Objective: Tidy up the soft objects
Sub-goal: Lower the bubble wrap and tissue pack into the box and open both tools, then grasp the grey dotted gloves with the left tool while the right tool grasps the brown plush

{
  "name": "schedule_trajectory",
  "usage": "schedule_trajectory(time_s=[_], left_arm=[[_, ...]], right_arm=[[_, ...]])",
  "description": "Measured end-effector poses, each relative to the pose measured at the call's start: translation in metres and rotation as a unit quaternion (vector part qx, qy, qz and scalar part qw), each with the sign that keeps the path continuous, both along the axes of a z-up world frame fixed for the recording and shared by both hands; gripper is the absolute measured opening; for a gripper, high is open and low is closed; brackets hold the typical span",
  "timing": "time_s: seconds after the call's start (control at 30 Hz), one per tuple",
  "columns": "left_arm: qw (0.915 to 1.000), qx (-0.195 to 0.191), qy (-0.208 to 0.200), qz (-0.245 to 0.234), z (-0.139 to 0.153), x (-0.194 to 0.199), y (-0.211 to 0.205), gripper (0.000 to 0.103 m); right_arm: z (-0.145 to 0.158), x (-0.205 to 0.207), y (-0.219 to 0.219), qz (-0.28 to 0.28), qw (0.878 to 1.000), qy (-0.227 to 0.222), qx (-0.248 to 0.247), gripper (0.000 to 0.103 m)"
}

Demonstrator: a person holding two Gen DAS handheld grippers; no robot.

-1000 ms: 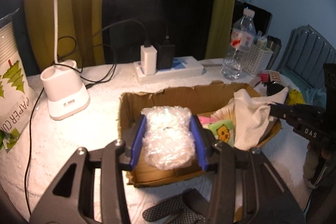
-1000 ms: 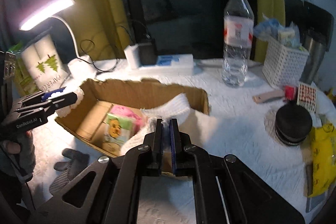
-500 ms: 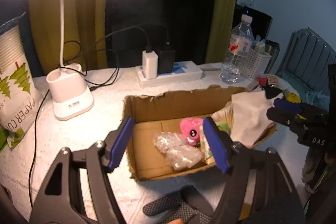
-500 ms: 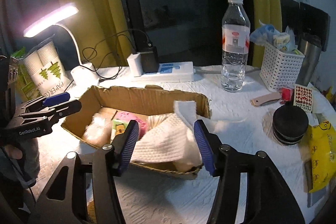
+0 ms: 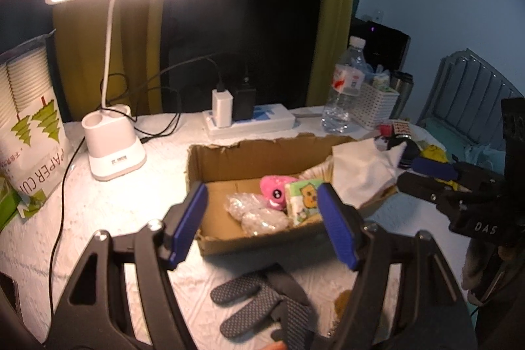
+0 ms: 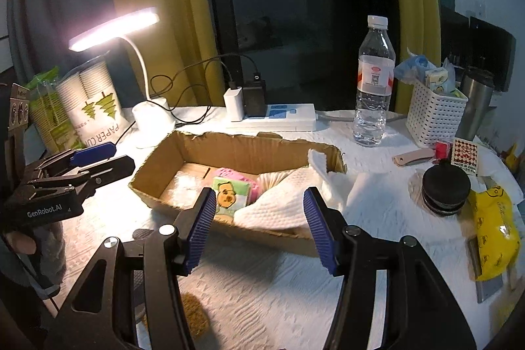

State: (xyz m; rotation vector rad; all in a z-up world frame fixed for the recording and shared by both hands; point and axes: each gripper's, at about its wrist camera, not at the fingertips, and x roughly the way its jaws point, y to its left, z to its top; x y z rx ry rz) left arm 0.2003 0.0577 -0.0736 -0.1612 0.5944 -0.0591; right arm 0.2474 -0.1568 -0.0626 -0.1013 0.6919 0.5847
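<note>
A shallow cardboard box (image 5: 229, 159) (image 6: 229, 150) sits mid-table. Inside lie a clear bubble wrap bundle (image 5: 256, 214) (image 6: 183, 182), a pink plush toy (image 5: 277, 189) (image 6: 239, 177), a green cartoon tissue pack (image 5: 305, 199) (image 6: 228, 195) and a white cloth (image 5: 361, 173) (image 6: 282, 202) draped over the box's right end. My left gripper (image 5: 262, 228) is open and empty, held back above the box's near edge; it also shows at the left of the right wrist view (image 6: 98, 156). My right gripper (image 6: 257, 225) is open and empty near the cloth, and shows in the left wrist view (image 5: 436, 176).
A lit desk lamp (image 5: 113, 150), paper cup sleeve (image 5: 29, 127), power strip with chargers (image 5: 249, 117), water bottle (image 6: 374, 87), white basket (image 6: 434, 113), black round case (image 6: 446, 191) and yellow packet (image 6: 495, 232) surround the box. A grey grip glove (image 5: 262, 300) lies in front.
My left gripper opened and dropped the bubble wrap into the box, then drew back. My right gripper opened, let go of the white cloth, and pulled back too.
</note>
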Motion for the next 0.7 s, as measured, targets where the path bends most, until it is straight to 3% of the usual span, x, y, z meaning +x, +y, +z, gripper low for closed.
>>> schedule_trajectory(time_s=[0.23, 0.27, 0.33, 0.7], left_arm=[[1.0, -0.003, -0.002, -0.007, 0.0, -0.019, -0.007, 0.072], [1.0, -0.004, 0.0, -0.009, -0.001, -0.022, -0.007, 0.074], [0.9999, -0.007, -0.001, -0.01, -0.002, -0.027, -0.008, 0.088], [0.9998, -0.016, 0.008, -0.01, -0.015, -0.058, -0.007, 0.089]], right_arm=[[0.0, -0.02, 0.0, 0.0, 1.0, 0.002, -0.001, 0.059], [-0.001, -0.023, -0.001, 0.001, 1.0, 0.003, -0.002, 0.059], [-0.003, -0.028, 0.0, 0.001, 1.0, 0.005, -0.003, 0.059], [-0.025, -0.061, 0.011, 0.015, 0.999, 0.03, -0.013, 0.059]])
